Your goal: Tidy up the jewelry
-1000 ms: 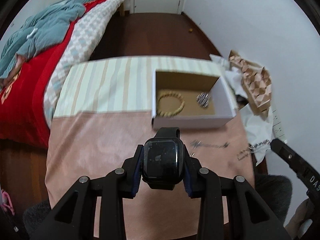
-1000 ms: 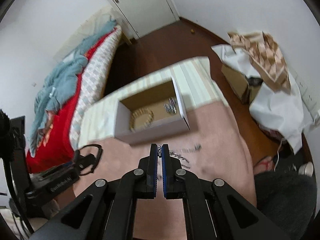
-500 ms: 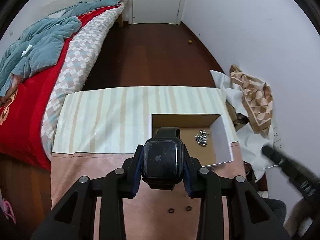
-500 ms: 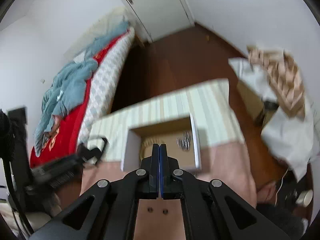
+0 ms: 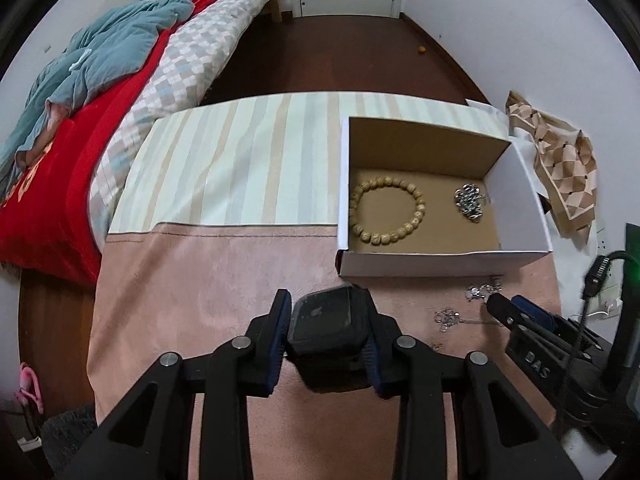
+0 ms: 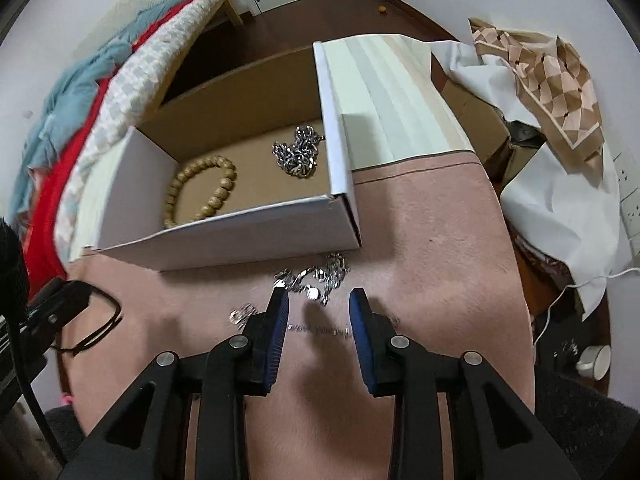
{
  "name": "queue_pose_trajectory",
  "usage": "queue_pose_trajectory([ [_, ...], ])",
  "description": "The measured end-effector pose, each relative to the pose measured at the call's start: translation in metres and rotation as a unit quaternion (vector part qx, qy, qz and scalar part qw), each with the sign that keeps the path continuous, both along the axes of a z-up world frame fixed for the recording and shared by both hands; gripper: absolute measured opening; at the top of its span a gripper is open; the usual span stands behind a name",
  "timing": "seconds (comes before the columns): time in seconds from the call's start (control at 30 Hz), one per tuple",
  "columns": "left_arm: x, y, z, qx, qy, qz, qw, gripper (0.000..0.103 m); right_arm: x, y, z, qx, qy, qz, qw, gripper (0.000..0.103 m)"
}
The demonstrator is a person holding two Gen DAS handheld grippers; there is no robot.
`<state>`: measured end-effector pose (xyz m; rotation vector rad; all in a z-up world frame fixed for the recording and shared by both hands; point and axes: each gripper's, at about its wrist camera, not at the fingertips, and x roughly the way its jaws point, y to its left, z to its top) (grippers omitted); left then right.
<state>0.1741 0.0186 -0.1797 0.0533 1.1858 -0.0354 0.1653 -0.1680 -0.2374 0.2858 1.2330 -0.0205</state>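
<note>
My left gripper is shut on a black smartwatch, held above the pink cloth in front of the white cardboard box. The box holds a wooden bead bracelet and a silver chain; both also show in the right wrist view, bracelet and chain. My right gripper is open and low over the cloth, just short of a silver chain bracelet that lies in front of the box. A thin chain lies between its fingers.
A small silver piece lies on the cloth to the left of the right gripper. A bed with a red cover stands at the left. White paper and a patterned bag are piled at the right, beyond the table edge.
The right gripper has opened and come down close to the silver chain bracelet. The left gripper, still holding the watch, has drawn back from over the box to in front of it.
</note>
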Motion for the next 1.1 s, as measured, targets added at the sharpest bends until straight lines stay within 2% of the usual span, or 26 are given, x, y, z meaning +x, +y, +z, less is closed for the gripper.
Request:
queue_pose_trajectory([
  [0.13, 0.003, 0.002, -0.003, -0.001, 0.0, 0.003, 1.0, 0.027, 0.009, 0.009, -0.007, -0.04, -0.005, -0.003, 0.999, 0.032],
  [0.17, 0.004, 0.002, -0.004, -0.001, 0.0, 0.003, 1.0, 0.027, 0.011, 0.01, -0.006, -0.044, -0.004, -0.002, 0.999, 0.021],
  [0.2, 0.005, 0.002, -0.004, -0.001, -0.001, 0.001, 1.0, 0.027, 0.012, 0.011, -0.007, -0.049, -0.004, -0.001, 0.999, 0.004],
  [0.27, 0.005, 0.0, -0.004, -0.004, -0.001, -0.001, 1.0, 0.027, 0.011, 0.01, -0.007, -0.049, -0.007, -0.001, 0.999, 0.004],
  [0.3, 0.005, -0.001, -0.004, -0.004, -0.001, -0.003, 1.0, 0.027, 0.01, 0.01, -0.007, -0.05, -0.007, 0.0, 0.999, 0.0],
  [0.47, 0.0, -0.005, 0.004, -0.015, -0.011, -0.017, 0.9997, 0.026, -0.005, 0.008, 0.02, -0.028, -0.037, -0.001, 0.999, 0.0],
  [0.67, -0.001, -0.014, 0.038, -0.037, -0.037, -0.036, 0.998, 0.026, -0.02, 0.004, 0.089, 0.003, -0.098, 0.001, 0.995, 0.0],
  [0.9, 0.019, -0.023, 0.085, -0.078, -0.068, -0.056, 0.9931, 0.026, -0.003, -0.002, 0.17, 0.027, -0.16, 0.018, 0.987, 0.0],
  [1.0, 0.04, -0.025, 0.091, -0.097, -0.06, -0.062, 0.9916, 0.026, 0.013, -0.003, 0.183, 0.031, -0.165, 0.028, 0.985, 0.0],
  [1.1, 0.056, -0.027, 0.088, -0.099, -0.051, -0.064, 0.9917, 0.026, 0.03, -0.004, 0.18, 0.039, -0.157, 0.031, 0.986, 0.0],
])
